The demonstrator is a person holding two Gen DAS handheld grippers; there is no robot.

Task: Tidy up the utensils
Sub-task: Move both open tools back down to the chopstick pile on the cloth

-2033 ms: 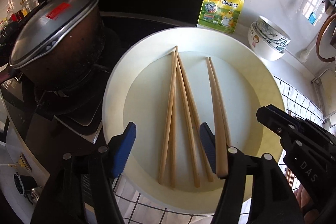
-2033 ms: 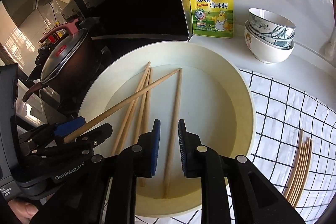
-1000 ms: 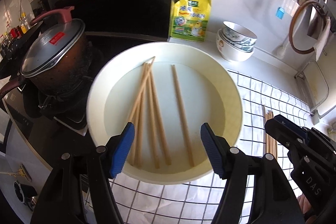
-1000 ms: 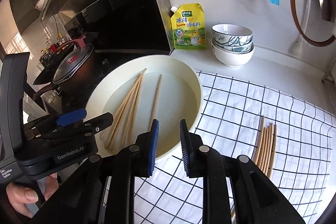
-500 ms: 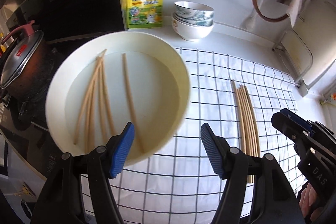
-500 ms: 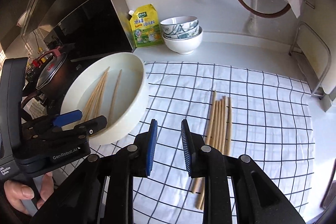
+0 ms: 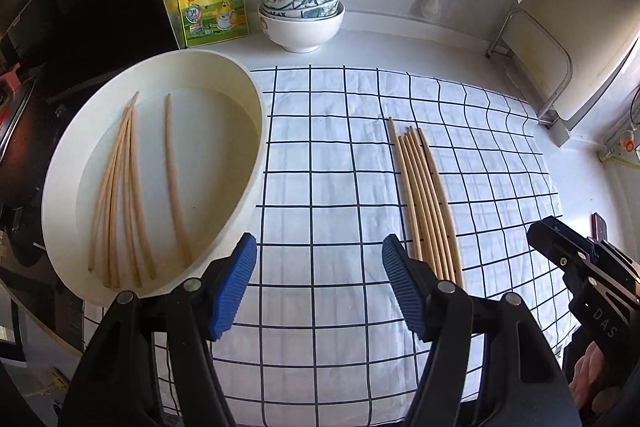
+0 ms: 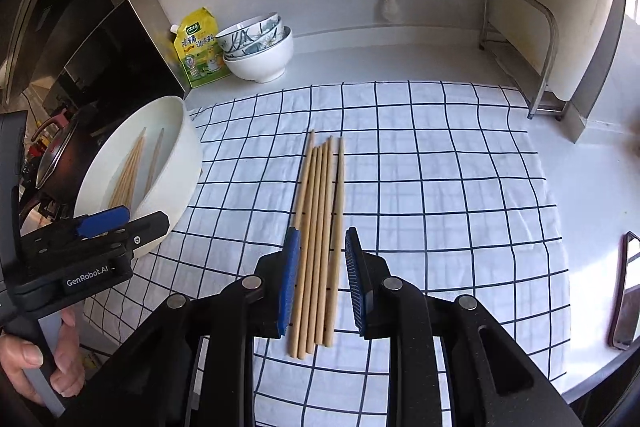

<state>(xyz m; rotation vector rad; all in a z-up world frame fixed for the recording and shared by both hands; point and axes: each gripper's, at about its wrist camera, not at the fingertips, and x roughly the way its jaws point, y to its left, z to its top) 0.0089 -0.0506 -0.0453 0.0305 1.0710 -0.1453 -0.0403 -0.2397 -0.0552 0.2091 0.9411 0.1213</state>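
left gripper: jaws spread wide, empty | right gripper: jaws part-open, empty, above sorted chopsticks

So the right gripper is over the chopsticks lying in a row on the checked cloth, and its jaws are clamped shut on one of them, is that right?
Not quite: the right gripper is over the chopsticks on the cloth, but its jaws stand open on either side of the row and clamp none, as the right wrist view shows. The rest holds: they lie in a row on the checked cloth.
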